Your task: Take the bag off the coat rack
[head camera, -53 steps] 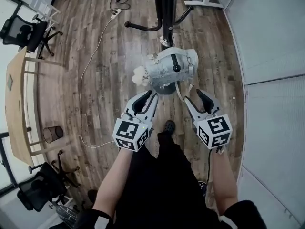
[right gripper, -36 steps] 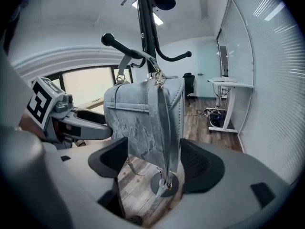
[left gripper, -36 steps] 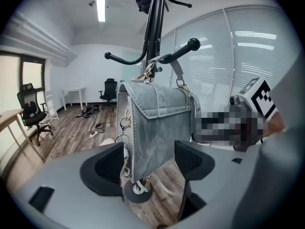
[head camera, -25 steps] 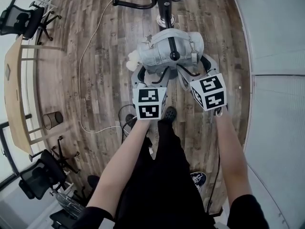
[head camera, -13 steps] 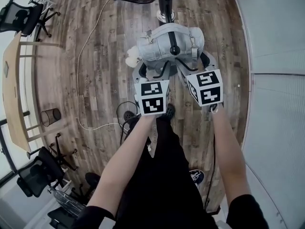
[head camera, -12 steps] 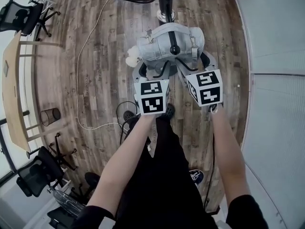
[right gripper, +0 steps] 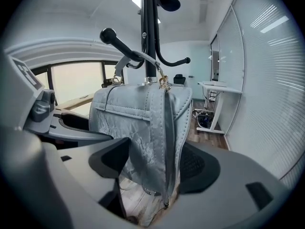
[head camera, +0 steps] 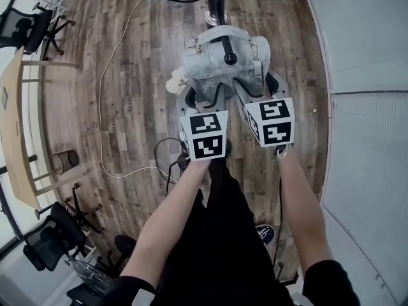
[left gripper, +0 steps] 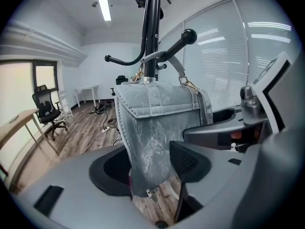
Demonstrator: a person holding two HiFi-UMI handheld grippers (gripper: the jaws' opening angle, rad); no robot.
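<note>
The left gripper (left gripper: 152, 168) has just been closing its jaws and pinches one lower end of the bag (left gripper: 157, 123). The right gripper (right gripper: 157, 163) clamps the other end. The bag is grey, soft and crinkled, with stitched seams and gilt rings. Its strap (left gripper: 164, 56) hangs over a knobbed hook (left gripper: 188, 35) of the black rack (left gripper: 151, 27). Only the head view shows the plank floor (head camera: 127, 75).

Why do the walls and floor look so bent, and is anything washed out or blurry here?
Head view: a wide lens bows the wooden floor and pale wall into curves. Left gripper view: dark rounded corners, the ceiling strip light glares white, the grey marbled handbag looks crisp. Right gripper view: the window behind is washed out.
</note>
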